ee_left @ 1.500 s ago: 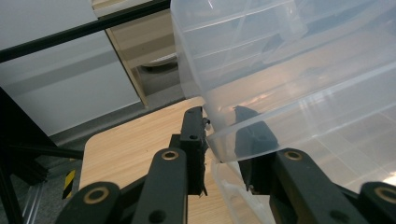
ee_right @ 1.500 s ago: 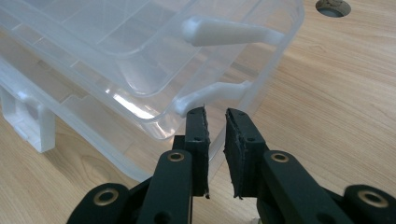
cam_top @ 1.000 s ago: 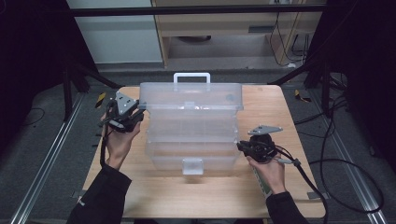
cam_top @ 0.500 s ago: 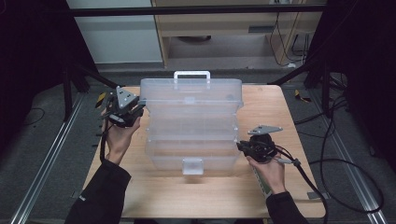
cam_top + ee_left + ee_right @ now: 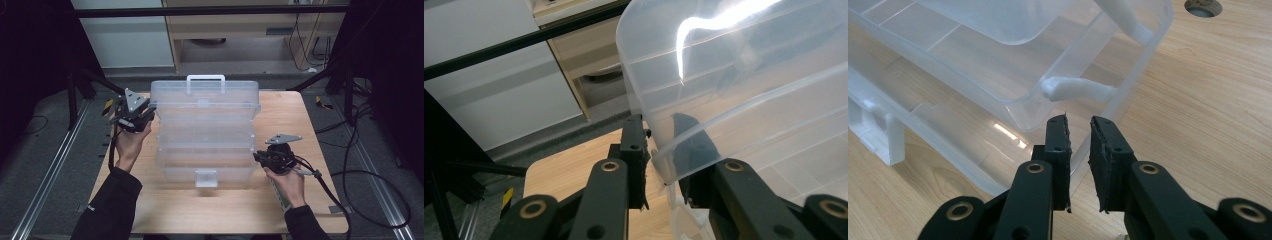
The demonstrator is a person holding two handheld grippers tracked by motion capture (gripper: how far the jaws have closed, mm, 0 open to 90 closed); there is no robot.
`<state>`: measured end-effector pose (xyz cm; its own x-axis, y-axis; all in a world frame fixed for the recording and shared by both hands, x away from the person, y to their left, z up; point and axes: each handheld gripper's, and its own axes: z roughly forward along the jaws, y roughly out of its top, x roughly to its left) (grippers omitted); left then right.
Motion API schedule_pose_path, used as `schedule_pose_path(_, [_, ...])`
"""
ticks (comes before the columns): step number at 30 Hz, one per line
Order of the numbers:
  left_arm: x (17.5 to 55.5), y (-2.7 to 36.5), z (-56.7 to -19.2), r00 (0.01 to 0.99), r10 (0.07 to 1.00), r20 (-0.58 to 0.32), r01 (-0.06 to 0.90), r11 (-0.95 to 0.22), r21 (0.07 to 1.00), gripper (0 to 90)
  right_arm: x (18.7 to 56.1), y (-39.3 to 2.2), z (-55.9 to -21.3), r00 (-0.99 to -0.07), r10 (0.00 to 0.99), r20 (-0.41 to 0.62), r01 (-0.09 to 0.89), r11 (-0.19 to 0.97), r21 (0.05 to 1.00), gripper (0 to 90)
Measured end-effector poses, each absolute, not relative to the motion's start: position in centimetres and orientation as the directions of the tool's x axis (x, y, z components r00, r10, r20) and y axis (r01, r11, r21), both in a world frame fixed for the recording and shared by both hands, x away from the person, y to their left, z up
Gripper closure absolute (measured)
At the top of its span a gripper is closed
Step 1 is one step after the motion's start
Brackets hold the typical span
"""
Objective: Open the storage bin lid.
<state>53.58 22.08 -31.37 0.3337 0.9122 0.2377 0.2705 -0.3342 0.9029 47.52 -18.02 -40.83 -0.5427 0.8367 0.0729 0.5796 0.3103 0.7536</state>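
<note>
Two tongs, left tongs (image 5: pixel 659 150) pinching clear box (image 5: pixel 205 130) lid, right tongs (image 5: pixel 1079 145) beside base.

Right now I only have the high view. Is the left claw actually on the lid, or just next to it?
Observer: On it. In the left gripper view the left claw straddles a corner edge of the clear lid. One pad is outside, the other shows through the plastic, and both look pressed on.
Operator: Right claw holding anything?
Observer: No. The right gripper view shows the right claw with a narrow empty gap between its pads, tips at a corner of the box base.
Operator: Anything near those tips?
Observer: A white link arm lies just beyond them, running from the inner tray toward the base wall.
</note>
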Motion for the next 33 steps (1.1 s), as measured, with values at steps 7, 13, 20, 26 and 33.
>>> schedule_pose_path(7, [54.0, 21.8, -31.0, 0.324, 0.912, 0.251, 0.271, -0.344, 0.899, 74.4, 47.6, -18.1, -40.9, -0.543, 0.837, 0.069, 0.577, 0.312, 0.755, 78.5])
schedule_pose_path(13, [54.3, 21.7, -30.8, 0.321, 0.911, 0.259, 0.272, -0.350, 0.896, 74.1, 47.8, -18.0, -40.9, -0.535, 0.842, 0.065, 0.578, 0.309, 0.755, 78.3])
schedule_pose_path(20, [54.5, 21.7, -30.8, 0.318, 0.913, 0.256, 0.267, -0.345, 0.900, 74.0, 47.9, -17.9, -40.9, -0.529, 0.847, 0.053, 0.579, 0.314, 0.753, 78.1])
schedule_pose_path(26, [55.1, 21.7, -30.5, 0.320, 0.914, 0.249, 0.269, -0.340, 0.901, 74.0, 47.9, -17.9, -40.9, -0.529, 0.847, 0.050, 0.577, 0.316, 0.753, 78.0])
schedule_pose_path(33, [55.8, 21.7, -30.3, 0.318, 0.913, 0.256, 0.269, -0.346, 0.899, 74.0, 47.9, -17.9, -40.9, -0.532, 0.846, 0.048, 0.575, 0.318, 0.754, 78.0])
